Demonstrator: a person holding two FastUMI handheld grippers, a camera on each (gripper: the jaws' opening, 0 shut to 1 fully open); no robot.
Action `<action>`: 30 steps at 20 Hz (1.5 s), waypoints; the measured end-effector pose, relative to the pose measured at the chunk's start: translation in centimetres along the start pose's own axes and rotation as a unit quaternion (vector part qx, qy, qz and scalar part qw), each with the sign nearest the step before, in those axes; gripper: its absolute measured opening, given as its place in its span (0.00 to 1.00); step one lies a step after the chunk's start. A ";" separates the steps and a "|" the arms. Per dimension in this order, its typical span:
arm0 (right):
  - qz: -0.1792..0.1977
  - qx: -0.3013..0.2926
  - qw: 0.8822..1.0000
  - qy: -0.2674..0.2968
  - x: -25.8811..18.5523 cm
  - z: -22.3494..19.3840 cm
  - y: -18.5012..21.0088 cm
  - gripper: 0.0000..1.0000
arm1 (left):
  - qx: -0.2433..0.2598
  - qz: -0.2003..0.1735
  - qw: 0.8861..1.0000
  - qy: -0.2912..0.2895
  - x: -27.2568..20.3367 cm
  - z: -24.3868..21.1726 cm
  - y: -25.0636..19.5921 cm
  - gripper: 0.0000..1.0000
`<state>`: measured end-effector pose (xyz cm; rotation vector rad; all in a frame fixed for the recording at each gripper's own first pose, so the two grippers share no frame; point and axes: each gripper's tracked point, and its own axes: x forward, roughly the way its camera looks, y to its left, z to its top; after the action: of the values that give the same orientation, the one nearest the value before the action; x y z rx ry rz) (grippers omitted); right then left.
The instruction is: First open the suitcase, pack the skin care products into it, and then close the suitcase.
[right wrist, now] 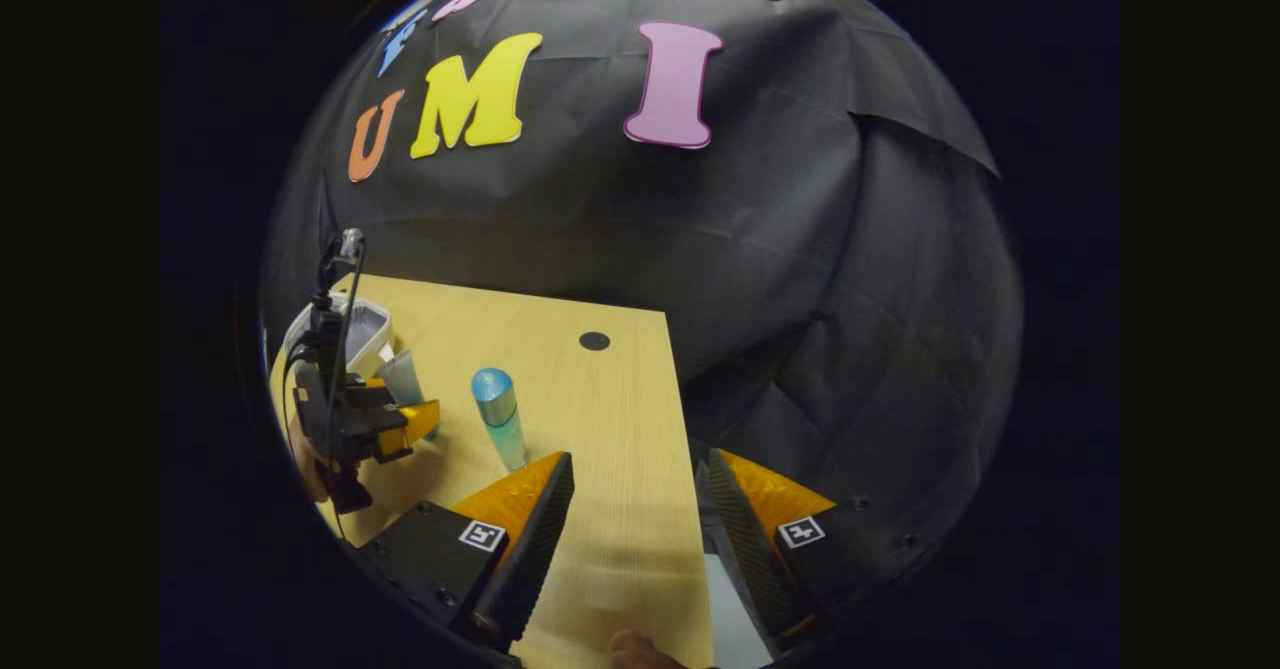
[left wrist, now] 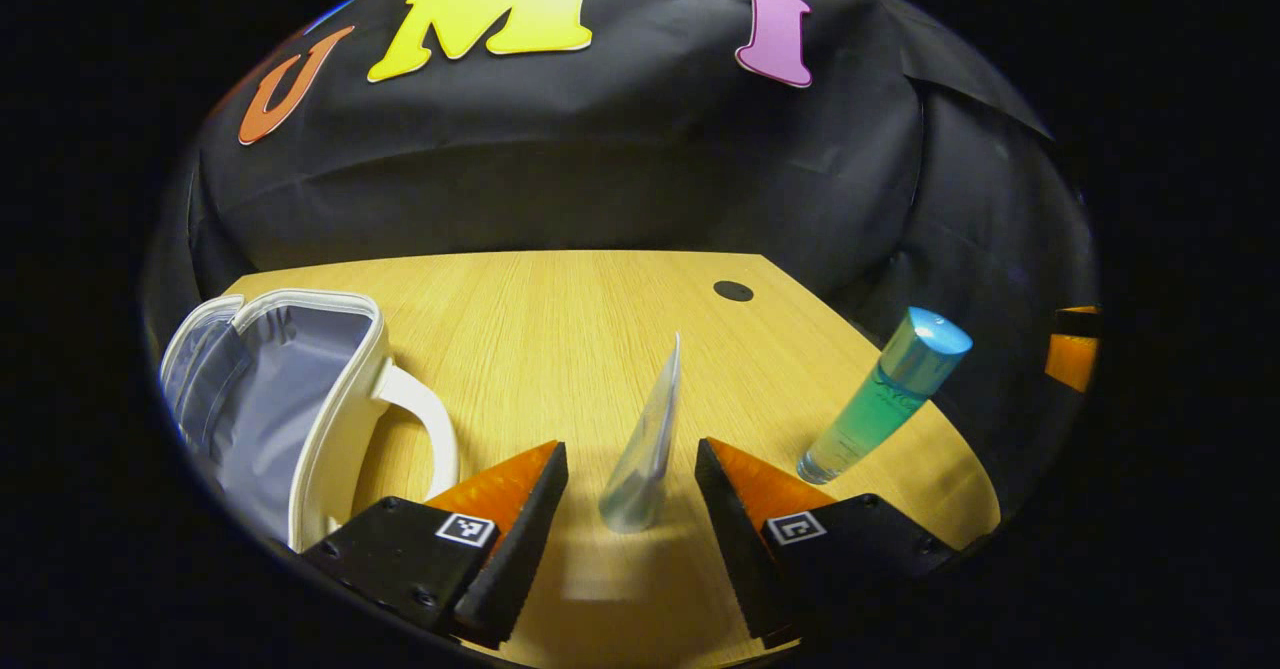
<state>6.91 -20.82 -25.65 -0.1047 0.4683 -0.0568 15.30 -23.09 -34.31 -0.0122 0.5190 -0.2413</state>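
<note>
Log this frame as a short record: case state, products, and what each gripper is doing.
case: white suitcase open, lining exposed, at the table's left
tube: pale tube standing between the left gripper fingers, which are open with gaps either side
bottle: green bottle with blue cap upright on the wooden table, right of the tube
right gripper: open, holding nothing, over the table's edge
packed: no product seen in the case yet

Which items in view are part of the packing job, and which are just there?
Job:
- white case, lid open, on the table's left
- pale tube, upright between the left gripper fingers, not pinched
- blue-capped green bottle, standing to the right
- right gripper, open over the table edge

Just there:
- wooden table
- black grommet
</note>
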 end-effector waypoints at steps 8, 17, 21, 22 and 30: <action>0.022 0.016 1.000 -0.006 1.6 0.8 1.8 0.80 | -0.004 -0.004 1.000 0.023 1.8 -1.6 0.0 0.44; 0.082 0.014 0.996 -0.018 2.5 1.5 8.0 0.80 | 0.000 -0.003 1.000 -0.002 -6.0 3.8 -0.3 0.41; 0.108 0.023 0.994 -0.025 4.3 1.9 11.3 0.80 | 0.002 0.017 0.999 -0.041 -11.7 8.2 1.6 0.41; 0.105 0.018 0.994 -0.024 5.2 1.5 11.8 0.80 | 0.002 0.022 0.998 -0.052 -13.1 9.4 2.2 0.41; 0.080 0.008 0.997 -0.013 10.8 -1.5 14.3 0.75 | 0.005 0.085 0.988 -0.132 -22.9 18.6 11.5 0.40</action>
<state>16.33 -7.57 -33.44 -0.0519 0.4491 0.0977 7.79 -7.58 -7.80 0.0097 0.2529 -0.0722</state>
